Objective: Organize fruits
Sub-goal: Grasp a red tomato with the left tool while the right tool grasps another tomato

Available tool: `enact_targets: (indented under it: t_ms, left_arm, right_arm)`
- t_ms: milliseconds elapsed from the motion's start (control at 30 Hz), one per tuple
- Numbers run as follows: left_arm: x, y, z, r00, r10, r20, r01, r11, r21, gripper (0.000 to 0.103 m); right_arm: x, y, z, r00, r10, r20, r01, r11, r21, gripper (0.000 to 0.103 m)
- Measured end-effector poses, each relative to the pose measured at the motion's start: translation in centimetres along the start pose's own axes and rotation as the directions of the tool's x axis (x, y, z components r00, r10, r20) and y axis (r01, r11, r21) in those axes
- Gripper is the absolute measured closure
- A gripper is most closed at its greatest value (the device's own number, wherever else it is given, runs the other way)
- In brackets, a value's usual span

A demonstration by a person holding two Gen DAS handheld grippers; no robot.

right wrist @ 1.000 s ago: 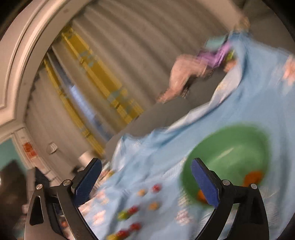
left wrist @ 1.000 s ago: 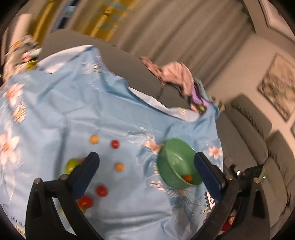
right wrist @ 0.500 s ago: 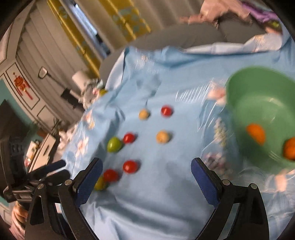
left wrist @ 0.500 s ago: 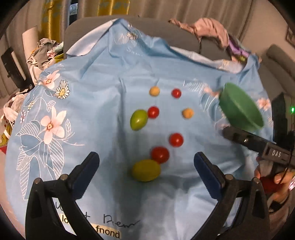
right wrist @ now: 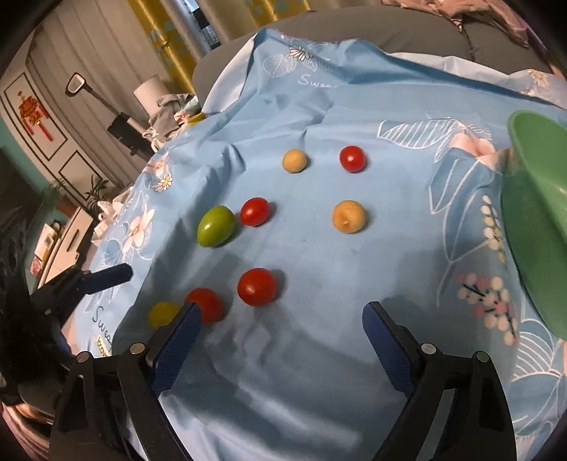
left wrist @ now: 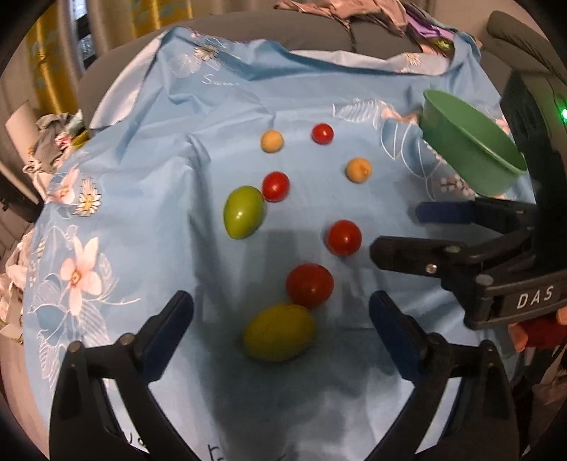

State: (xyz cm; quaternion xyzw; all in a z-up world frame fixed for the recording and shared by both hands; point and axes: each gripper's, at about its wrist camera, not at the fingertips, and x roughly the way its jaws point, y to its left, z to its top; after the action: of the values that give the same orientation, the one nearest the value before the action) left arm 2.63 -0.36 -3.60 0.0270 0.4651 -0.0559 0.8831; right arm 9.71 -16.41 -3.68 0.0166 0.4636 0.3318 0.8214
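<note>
Fruits (left wrist: 310,285) dot blue cloth (left wrist: 159,177) beside green bowl (left wrist: 467,156); both tools (left wrist: 281,328) (right wrist: 281,337) closing, nothing between.

Living room (home): sofa (left wrist: 524,39), curtains (right wrist: 166,32), strewn clothes (left wrist: 347,14).

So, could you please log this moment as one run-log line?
left gripper: closing, empty, above yellow fruit | right gripper: closing, empty | eight fruits loose on blue cloth | green bowl: at right
</note>
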Motion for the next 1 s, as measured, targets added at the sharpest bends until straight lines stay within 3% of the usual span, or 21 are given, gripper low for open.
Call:
enact_targets:
  t_ms: [133,200,267,333,433,567,833,1000]
  left_arm:
    - [0.6,-0.2,0.4,1.0,-0.021,-0.011,0.021,1.0,0.022,0.015]
    - [1.0,-0.4,0.7,0.999,-0.042,-0.021,0.042,0.999,0.031,0.028]
    - [1.6,-0.9,0.8,0.998,-0.041,-0.037,0.043,0.997,0.06,0.032]
    - [2.1,-1.2,0.9,0.998,-0.047,-0.052,0.051,0.996,0.072,0.037]
    - [2.6,-1.1,0.9,0.996,-0.054,-0.073,0.059,0.996,0.069,0.041]
    - [3.0,-0.7,1.0,0.995,-0.068,-0.078,0.071,0.997,0.043,0.06]
    - [3.4,0.1,1.1,0.996,-0.066,-0.068,0.066,0.998,-0.002,0.072]
    - [3.4,0.6,1.2,0.995,-0.084,-0.054,0.081,0.995,-0.055,0.072]
  right_arm:
    - [0.8,0.7,0.7,1.0,0.0,-0.022,0.0,1.0,-0.01,0.019]
    - [1.3,1.1,1.1,1.0,-0.006,-0.026,0.005,1.0,-0.019,0.02]
    - [1.8,1.4,1.3,0.999,-0.023,-0.033,0.022,0.999,-0.028,0.021]
    - [2.4,1.6,1.4,0.998,-0.027,-0.057,0.025,0.999,-0.035,0.033]
    - [3.0,1.7,1.4,0.996,-0.035,-0.076,0.031,0.999,-0.043,0.035]
    - [3.3,2.1,1.5,0.996,-0.044,-0.075,0.039,0.996,-0.075,0.045]
    - [3.4,2.2,1.5,0.993,-0.106,-0.047,0.099,0.987,-0.128,0.074]
    - [2.9,1.6,1.4,0.995,-0.096,-0.029,0.092,0.99,-0.111,0.074]
